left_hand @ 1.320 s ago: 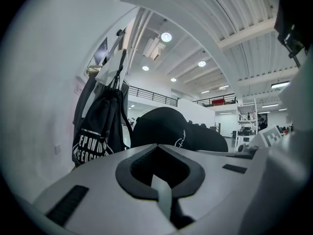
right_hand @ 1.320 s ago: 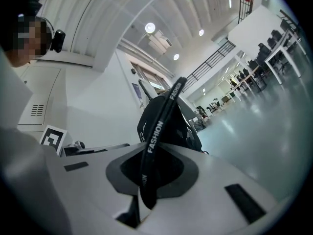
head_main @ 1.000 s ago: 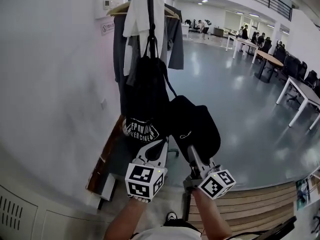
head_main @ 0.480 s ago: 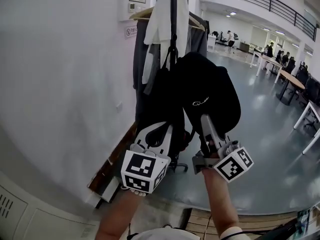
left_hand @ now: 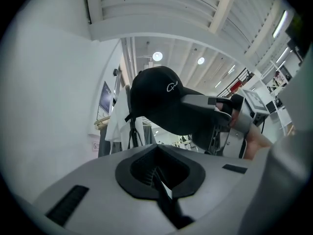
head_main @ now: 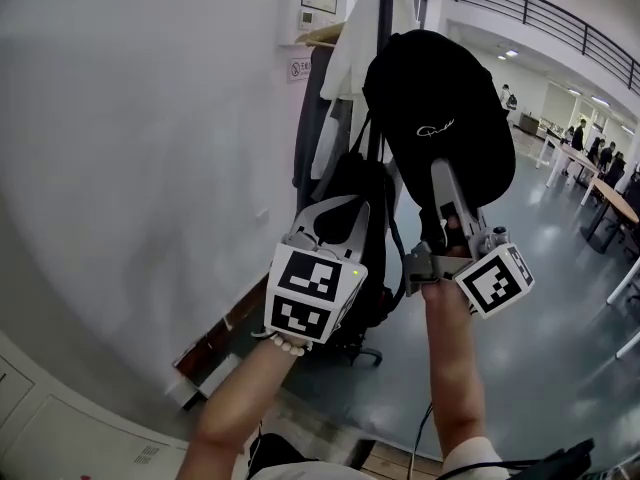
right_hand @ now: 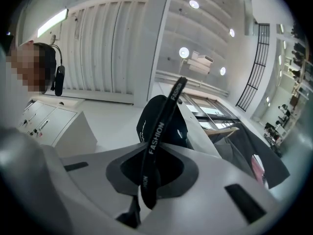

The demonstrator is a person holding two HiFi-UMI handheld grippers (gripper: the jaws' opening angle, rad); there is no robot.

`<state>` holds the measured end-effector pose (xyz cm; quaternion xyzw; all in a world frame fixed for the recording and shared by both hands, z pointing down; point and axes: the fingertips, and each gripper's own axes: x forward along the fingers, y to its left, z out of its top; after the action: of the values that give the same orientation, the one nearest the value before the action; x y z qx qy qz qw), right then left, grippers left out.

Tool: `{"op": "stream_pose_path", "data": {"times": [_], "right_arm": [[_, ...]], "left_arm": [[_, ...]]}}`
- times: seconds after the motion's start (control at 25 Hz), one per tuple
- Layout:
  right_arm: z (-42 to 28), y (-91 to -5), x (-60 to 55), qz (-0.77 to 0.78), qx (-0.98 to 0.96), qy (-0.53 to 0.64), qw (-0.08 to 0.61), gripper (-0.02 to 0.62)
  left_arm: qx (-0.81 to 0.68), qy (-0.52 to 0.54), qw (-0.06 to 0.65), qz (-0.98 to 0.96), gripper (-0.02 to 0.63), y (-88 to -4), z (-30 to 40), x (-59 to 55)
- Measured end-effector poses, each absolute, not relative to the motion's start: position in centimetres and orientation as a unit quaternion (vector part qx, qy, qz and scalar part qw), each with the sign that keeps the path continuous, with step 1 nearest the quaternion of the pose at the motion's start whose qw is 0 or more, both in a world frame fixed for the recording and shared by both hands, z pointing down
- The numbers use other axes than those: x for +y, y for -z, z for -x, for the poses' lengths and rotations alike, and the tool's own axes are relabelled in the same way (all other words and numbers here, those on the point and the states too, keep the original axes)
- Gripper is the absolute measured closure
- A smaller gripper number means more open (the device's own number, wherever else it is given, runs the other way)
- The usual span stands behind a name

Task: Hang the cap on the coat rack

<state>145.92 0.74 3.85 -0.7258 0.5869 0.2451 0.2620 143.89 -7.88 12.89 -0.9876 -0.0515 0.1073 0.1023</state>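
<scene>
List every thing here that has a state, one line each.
cap: held up near the coat rack, not yet hung.
right gripper: shut on the cap.
left gripper: shut, empty.
coat rack: upright, loaded with clothes and a bag.
black bag: hanging from the rack.
white garment: hanging on the rack.

The head view faces forward from behind the left claw [head_main: 338, 213] and right claw [head_main: 443, 175]. Their close views tilt upward, sharing the cap [head_main: 440, 108].
</scene>
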Motion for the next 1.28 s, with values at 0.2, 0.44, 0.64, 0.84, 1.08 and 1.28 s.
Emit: {"op": "stream_pose_path", "data": {"times": [0.2,0.44,0.64,0.84,1.08,1.28], "right_arm": [[-147.3,0.2,-1.6,0.695,0.609,-0.272,0.268,0.575],[-148.8,4.3,-3.8,0.67,0.616,-0.302,0.284,0.575],[-151.8,4.8,-6.2,0.67,0.611,-0.287,0.307,0.575],[-155.0,0.5,-5.8,0.691,0.587,-0.254,0.337,0.575],[-156.2,-5.9,-5.0,0.693,0.582,-0.197,0.377,0.575],[-155.9,-9.8,-4.1,0.701,0.575,-0.173,0.385,0.575]], "left_arm": [[-0.046,-0.121,0.11,0.986,0.603,-10.6,-146.0,-9.7],[-0.059,-0.126,0.109,0.984,0.601,-9.3,-148.5,-11.8],[-0.068,-0.13,0.113,0.983,0.601,-8.7,-149.9,-13.5],[-0.079,-0.116,0.093,0.986,0.601,-10.5,-151.6,-14.7],[-0.098,-0.106,0.08,0.986,0.601,-11.8,-152.9,-14.0],[-0.101,-0.107,0.067,0.987,0.601,-12.9,-153.0,-13.4]]}}
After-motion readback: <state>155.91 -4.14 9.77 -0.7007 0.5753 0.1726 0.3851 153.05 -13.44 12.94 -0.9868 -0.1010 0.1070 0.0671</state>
